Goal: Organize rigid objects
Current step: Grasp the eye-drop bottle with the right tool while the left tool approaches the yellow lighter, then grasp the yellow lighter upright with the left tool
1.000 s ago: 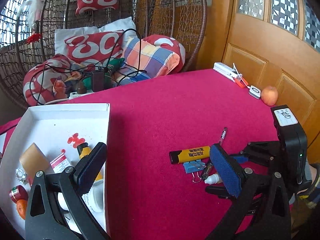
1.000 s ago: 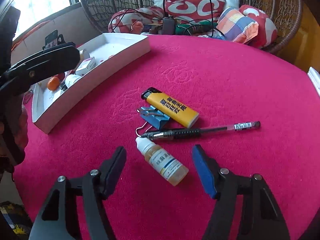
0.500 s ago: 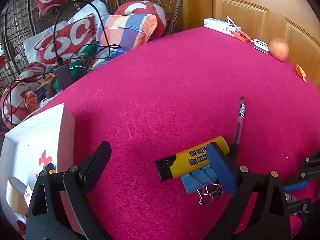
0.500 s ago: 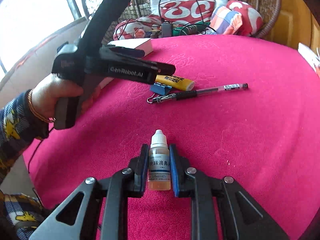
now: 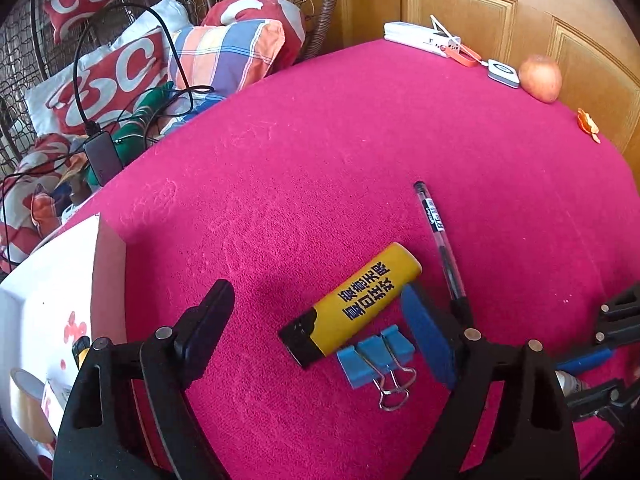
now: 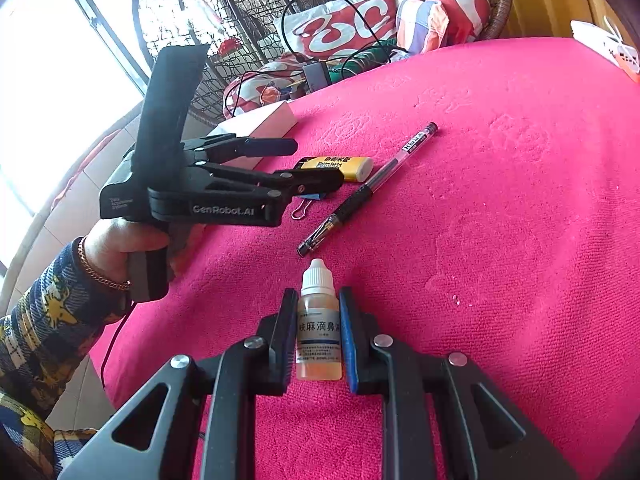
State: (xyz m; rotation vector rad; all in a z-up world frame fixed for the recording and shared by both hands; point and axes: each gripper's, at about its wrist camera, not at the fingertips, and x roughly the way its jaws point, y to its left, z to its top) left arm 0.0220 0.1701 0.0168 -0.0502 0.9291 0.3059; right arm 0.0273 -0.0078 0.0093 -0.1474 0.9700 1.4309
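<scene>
My right gripper (image 6: 319, 334) is shut on a small dropper bottle (image 6: 319, 332) with a white cap, held just above the red tablecloth. My left gripper (image 5: 316, 320) is open, its jaws standing either side of a yellow lighter (image 5: 352, 304) that lies on the cloth. A blue binder clip (image 5: 376, 356) lies against the lighter's near side. A black pen (image 5: 440, 244) lies just right of the lighter. In the right wrist view the left gripper (image 6: 304, 164) hovers over the lighter (image 6: 340, 164), with the pen (image 6: 372, 186) beside it.
A white box (image 5: 48, 264) holding several small items stands at the left edge of the table. At the far right edge lie a white device (image 5: 420, 38), a small tag (image 5: 503, 72) and an apple (image 5: 540, 78). A wicker chair with cushions (image 5: 224, 52) and cables stands behind the table.
My left gripper has moved from the white box rightward and closer to the lighter. My right gripper closed on the dropper bottle and has drawn it back from the pen.
</scene>
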